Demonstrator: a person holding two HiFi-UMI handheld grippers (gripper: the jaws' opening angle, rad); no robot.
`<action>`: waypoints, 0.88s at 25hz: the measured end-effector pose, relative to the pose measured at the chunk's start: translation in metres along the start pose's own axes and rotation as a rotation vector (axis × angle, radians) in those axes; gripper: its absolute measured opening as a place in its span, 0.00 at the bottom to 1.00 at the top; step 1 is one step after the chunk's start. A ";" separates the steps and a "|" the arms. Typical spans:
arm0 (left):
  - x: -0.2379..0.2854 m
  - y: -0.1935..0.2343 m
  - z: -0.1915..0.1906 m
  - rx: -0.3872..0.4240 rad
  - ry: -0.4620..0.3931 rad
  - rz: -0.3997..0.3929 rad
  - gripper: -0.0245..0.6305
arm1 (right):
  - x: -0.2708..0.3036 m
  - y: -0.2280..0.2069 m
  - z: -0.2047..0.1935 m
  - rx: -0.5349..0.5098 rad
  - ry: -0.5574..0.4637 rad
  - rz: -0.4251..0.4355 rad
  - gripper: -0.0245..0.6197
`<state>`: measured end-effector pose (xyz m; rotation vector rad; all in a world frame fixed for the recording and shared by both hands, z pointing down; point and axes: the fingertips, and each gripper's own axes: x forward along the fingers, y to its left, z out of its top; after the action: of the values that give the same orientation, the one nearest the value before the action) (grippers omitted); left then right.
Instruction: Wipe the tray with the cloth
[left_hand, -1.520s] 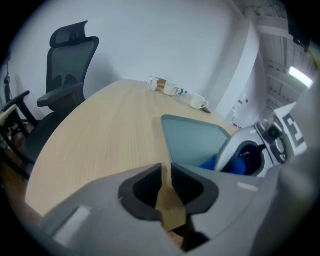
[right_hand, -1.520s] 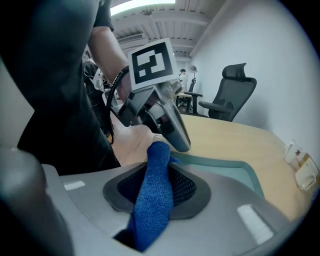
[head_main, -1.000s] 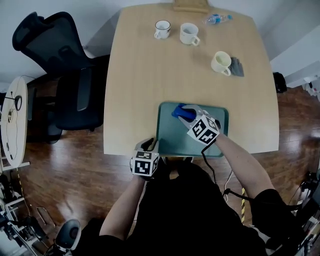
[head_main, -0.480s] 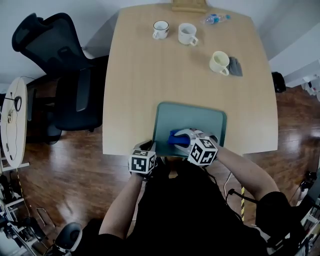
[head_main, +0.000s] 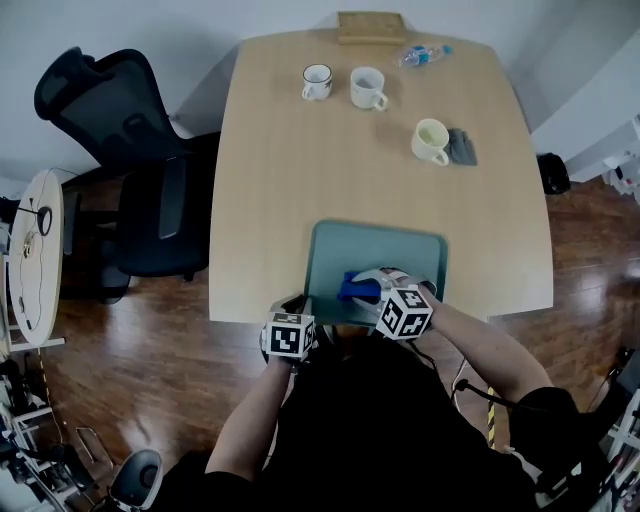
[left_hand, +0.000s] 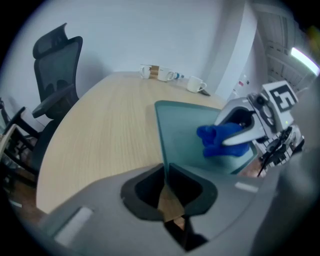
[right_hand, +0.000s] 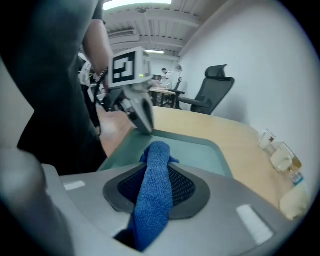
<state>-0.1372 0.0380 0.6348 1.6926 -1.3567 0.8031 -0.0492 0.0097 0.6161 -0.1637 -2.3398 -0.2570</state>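
Note:
A teal tray (head_main: 400, 250) lies at the table's near edge. In the head view my left gripper (head_main: 302, 302) sits at the tray's near left corner. In the left gripper view this gripper (left_hand: 165, 172) has just been closing its jaws, and they now pinch the tray's thin rim (left_hand: 161, 135). My right gripper (head_main: 370, 291) is shut on a blue cloth (head_main: 353, 289), which rests on the tray's near part. In the right gripper view the cloth (right_hand: 154, 195) runs out between the jaws of my right gripper (right_hand: 157, 152) onto the tray (right_hand: 200, 150).
Two white mugs (head_main: 317, 80) (head_main: 367, 87), a cream mug (head_main: 431, 139) with a grey item (head_main: 461, 146), a plastic bottle (head_main: 420, 54) and a wooden block (head_main: 370, 26) stand at the table's far side. A black office chair (head_main: 120, 150) is at the left.
My right gripper has dragged the blue cloth from the tray's far left part toward its near edge. The left gripper has stayed at the tray's near left corner.

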 end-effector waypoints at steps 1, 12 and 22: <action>-0.001 0.000 0.000 -0.001 -0.002 0.010 0.09 | -0.003 -0.020 -0.008 0.038 0.003 -0.044 0.20; -0.024 -0.004 0.037 0.068 -0.070 0.063 0.09 | -0.023 -0.136 -0.040 0.204 -0.015 -0.210 0.20; 0.028 -0.055 0.035 0.037 0.085 -0.135 0.12 | -0.024 -0.095 -0.028 0.143 -0.017 -0.158 0.21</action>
<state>-0.0772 -0.0003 0.6314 1.7392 -1.1636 0.8169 -0.0320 -0.0901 0.6053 0.0895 -2.3806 -0.1643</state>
